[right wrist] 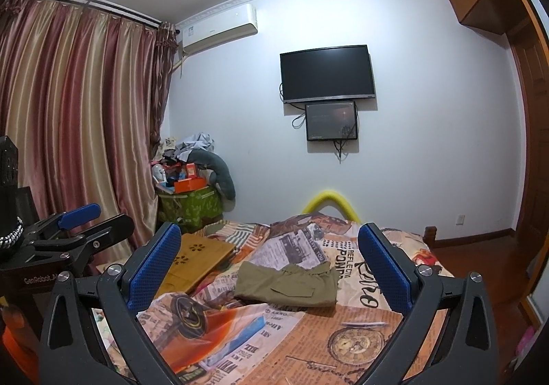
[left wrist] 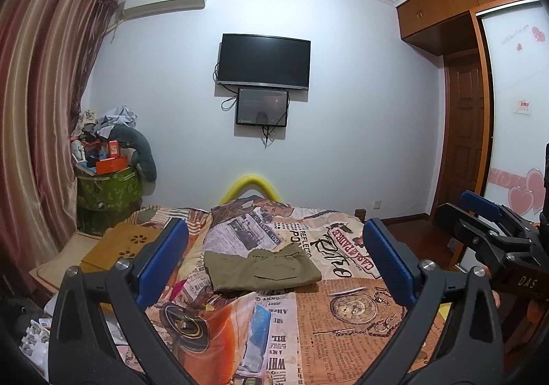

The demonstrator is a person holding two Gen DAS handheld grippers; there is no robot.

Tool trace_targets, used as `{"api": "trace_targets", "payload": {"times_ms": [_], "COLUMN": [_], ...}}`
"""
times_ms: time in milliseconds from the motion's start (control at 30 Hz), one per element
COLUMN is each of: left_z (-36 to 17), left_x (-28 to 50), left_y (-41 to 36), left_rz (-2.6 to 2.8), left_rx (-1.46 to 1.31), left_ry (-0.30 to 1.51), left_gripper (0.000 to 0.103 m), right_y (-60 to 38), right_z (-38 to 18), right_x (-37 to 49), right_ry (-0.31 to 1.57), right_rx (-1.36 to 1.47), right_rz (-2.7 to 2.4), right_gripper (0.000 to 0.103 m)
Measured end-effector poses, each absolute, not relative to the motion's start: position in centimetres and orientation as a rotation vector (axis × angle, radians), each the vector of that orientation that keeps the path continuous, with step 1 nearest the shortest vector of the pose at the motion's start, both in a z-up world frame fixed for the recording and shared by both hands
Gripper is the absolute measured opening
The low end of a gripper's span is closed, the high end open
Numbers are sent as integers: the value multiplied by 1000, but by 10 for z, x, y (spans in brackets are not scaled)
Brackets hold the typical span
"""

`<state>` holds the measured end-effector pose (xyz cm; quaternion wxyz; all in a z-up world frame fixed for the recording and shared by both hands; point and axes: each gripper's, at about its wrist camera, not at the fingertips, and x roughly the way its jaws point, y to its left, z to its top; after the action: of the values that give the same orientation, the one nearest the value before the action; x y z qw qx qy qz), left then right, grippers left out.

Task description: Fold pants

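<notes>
Olive-green pants (left wrist: 262, 266) lie folded into a compact rectangle on the newspaper-print bedspread (left wrist: 343, 323), pocket side up. My left gripper (left wrist: 274, 247) hovers above the near part of the bed, open wide, nothing between its blue pads (left wrist: 161, 258). The pants lie ahead of it, untouched. In the right wrist view the same pants (right wrist: 288, 285) rest ahead of my right gripper (right wrist: 271, 254), which is also open wide and empty. The right gripper (left wrist: 494, 223) shows at the right edge of the left view, and the left gripper (right wrist: 80, 225) at the left edge of the right view.
A wooden lap tray (left wrist: 120, 247) lies on the bed's left side. A cluttered green basket (left wrist: 109, 186) stands by the curtain (left wrist: 44, 110). A yellow padded footboard (left wrist: 252, 187) marks the bed's far end. A television (left wrist: 264, 60) hangs on the wall; a wardrobe (left wrist: 459, 42) stands to the right.
</notes>
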<state>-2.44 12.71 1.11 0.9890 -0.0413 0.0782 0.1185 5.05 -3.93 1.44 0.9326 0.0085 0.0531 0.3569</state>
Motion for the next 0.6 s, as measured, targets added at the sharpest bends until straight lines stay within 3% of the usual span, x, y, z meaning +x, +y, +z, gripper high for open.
{"api": "trace_targets", "payload": {"times_ms": [600], "left_z": [11], "left_x": [-22], "left_y": [127], "left_rz": [236], "left_rx": [-87], "left_ry": [160], "left_gripper": [103], "right_y": [-38], "right_z": [15], "right_x": [52], "right_ry": [127], "right_rx": [21], "right_rz": [725], "right_gripper": [103]}}
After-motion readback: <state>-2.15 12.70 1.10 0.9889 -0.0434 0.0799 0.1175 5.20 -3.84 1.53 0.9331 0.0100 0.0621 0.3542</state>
